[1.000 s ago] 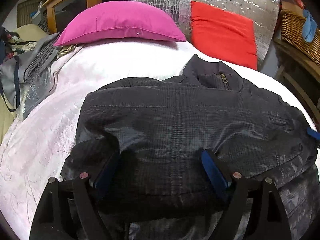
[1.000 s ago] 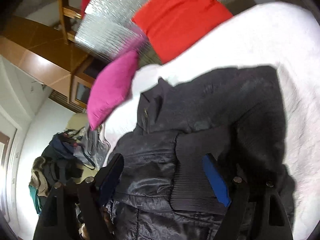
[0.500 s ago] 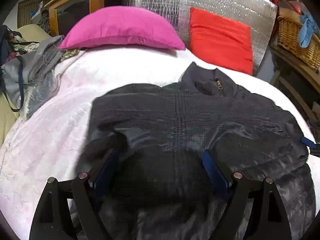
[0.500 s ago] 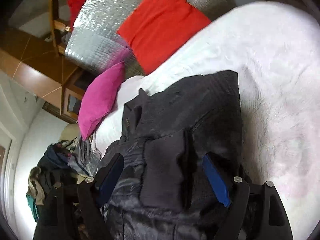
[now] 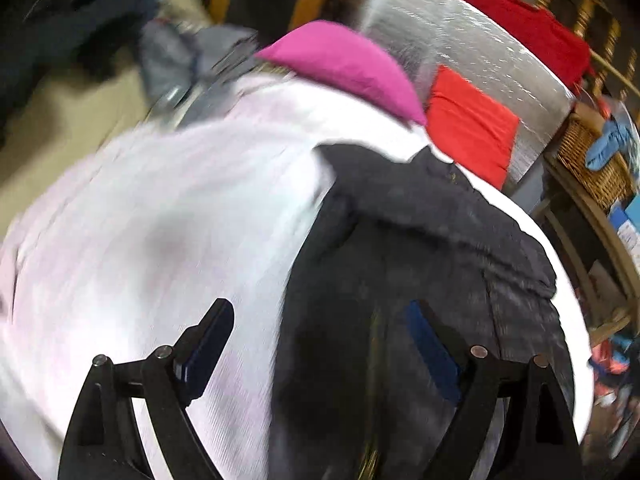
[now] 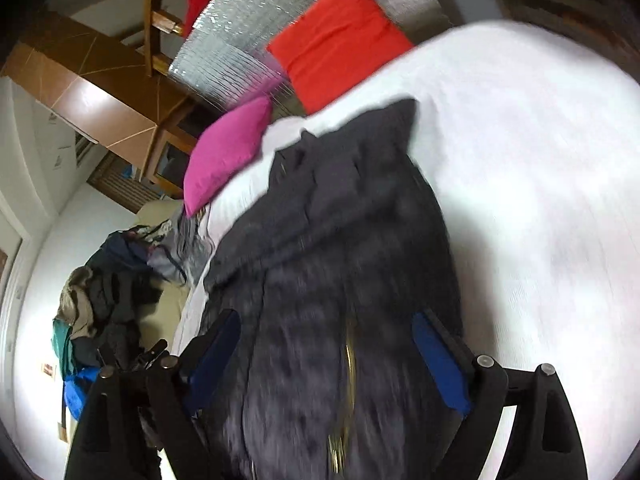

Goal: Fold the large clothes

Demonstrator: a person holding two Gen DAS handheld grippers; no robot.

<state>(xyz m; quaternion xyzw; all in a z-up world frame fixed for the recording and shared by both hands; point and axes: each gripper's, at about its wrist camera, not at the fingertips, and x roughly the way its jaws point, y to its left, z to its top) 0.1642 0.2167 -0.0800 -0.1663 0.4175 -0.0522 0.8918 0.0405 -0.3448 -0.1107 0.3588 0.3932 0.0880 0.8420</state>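
A dark quilted jacket (image 5: 420, 280) lies lengthwise on the white bedspread (image 5: 160, 240), collar toward the pillows, a brass zipper running down its near part. My left gripper (image 5: 320, 316) is open at the jacket's left edge: one finger hangs over bare bedspread, the other over the dark cloth. The picture is blurred by motion. In the right wrist view the jacket (image 6: 340, 240) fills the space between the blue pads of my right gripper (image 6: 326, 320), whose jaws are opening. The zipper (image 6: 350, 360) runs between them. I see no pad pinching the cloth.
A pink pillow (image 5: 344, 64) and a red cushion (image 5: 472, 128) lean on a silver padded panel (image 5: 460, 40) at the head of the bed. A wicker basket (image 5: 592, 160) stands to the right. A heap of clothes (image 6: 108, 300) lies beside the bed.
The jacket, spread wide across the bed before, now lies narrower and lengthwise with its zipper showing. Both grippers have swung sideways fast; the left one now straddles the jacket's edge.
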